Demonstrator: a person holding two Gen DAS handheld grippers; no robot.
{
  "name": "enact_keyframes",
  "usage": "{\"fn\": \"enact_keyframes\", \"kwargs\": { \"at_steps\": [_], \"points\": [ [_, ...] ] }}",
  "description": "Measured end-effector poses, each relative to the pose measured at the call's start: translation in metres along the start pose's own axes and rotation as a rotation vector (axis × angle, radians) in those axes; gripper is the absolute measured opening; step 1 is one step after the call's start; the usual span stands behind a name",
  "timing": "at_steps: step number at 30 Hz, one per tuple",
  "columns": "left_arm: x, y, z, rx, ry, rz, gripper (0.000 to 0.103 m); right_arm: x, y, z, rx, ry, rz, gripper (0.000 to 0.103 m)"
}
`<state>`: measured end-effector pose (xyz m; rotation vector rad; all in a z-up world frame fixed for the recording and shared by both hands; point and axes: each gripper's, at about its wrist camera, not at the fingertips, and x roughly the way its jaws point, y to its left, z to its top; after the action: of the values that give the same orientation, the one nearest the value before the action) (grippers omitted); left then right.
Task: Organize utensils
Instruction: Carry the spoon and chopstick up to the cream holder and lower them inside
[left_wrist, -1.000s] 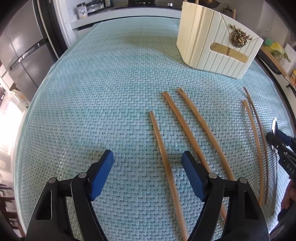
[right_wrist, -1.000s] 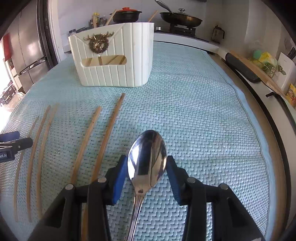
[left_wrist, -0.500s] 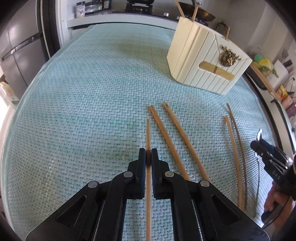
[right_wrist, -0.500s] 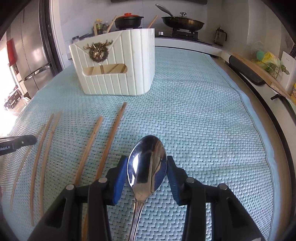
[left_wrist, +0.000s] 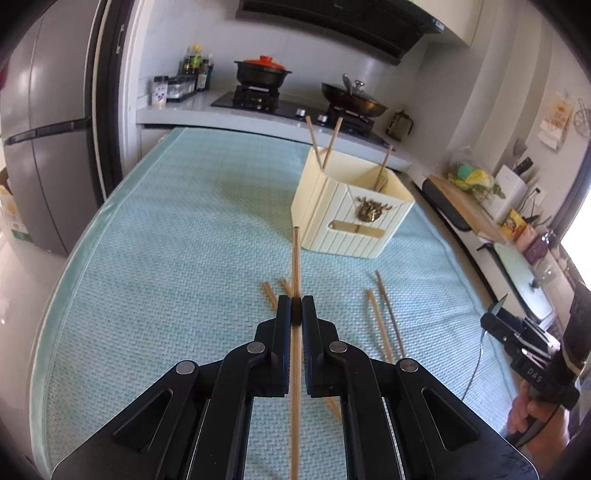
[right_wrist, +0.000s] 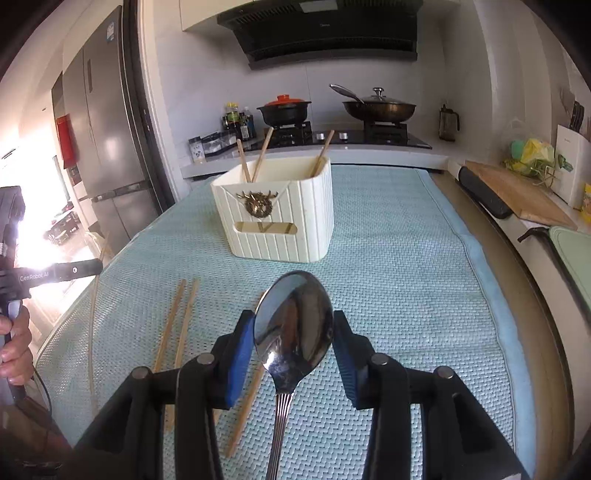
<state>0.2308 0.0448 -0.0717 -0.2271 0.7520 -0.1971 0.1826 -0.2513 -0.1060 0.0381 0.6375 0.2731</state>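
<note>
My left gripper (left_wrist: 296, 308) is shut on a wooden chopstick (left_wrist: 295, 258) and holds it lifted above the mat, its tip pointing toward the cream utensil holder (left_wrist: 347, 218). The holder (right_wrist: 277, 218) has three chopsticks standing in it. Several more chopsticks (left_wrist: 380, 325) lie on the mat; they also show in the right wrist view (right_wrist: 173, 325). My right gripper (right_wrist: 293, 332) is shut on a metal spoon (right_wrist: 293, 325), bowl forward, raised above the mat. The left gripper (right_wrist: 55, 273) shows at the left edge of the right wrist view.
A pale green woven mat (left_wrist: 177, 266) covers the counter. A stove with a black pot (left_wrist: 263, 72) and a wok (left_wrist: 352, 101) stands behind. A fridge (left_wrist: 44, 140) is at the left. A cutting board (right_wrist: 517, 192) lies at the right.
My left gripper closed on a chopstick and lifted it off the mat, tilting up toward the holder. My right gripper also rose with the spoon.
</note>
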Motion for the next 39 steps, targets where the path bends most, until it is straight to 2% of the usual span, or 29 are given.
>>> {"fn": "enact_keyframes", "kwargs": {
  "at_steps": [9,26,32,39],
  "points": [
    [-0.04,-0.003,0.007,0.005,-0.08,-0.047,0.004,-0.038,0.015,0.01,-0.031,-0.069,0.013,0.042],
    [-0.055,-0.015,0.046,0.042,-0.159,-0.097,0.004,-0.068,0.034,0.057,-0.073,-0.187,0.022,0.042],
    [-0.053,-0.017,0.081,0.03,-0.172,-0.139,0.004,-0.07,0.029,0.089,-0.09,-0.218,0.03,0.042],
    [-0.044,-0.028,0.147,0.042,-0.235,-0.151,0.004,-0.056,0.018,0.154,-0.091,-0.267,0.016,0.042]
  ]
}}
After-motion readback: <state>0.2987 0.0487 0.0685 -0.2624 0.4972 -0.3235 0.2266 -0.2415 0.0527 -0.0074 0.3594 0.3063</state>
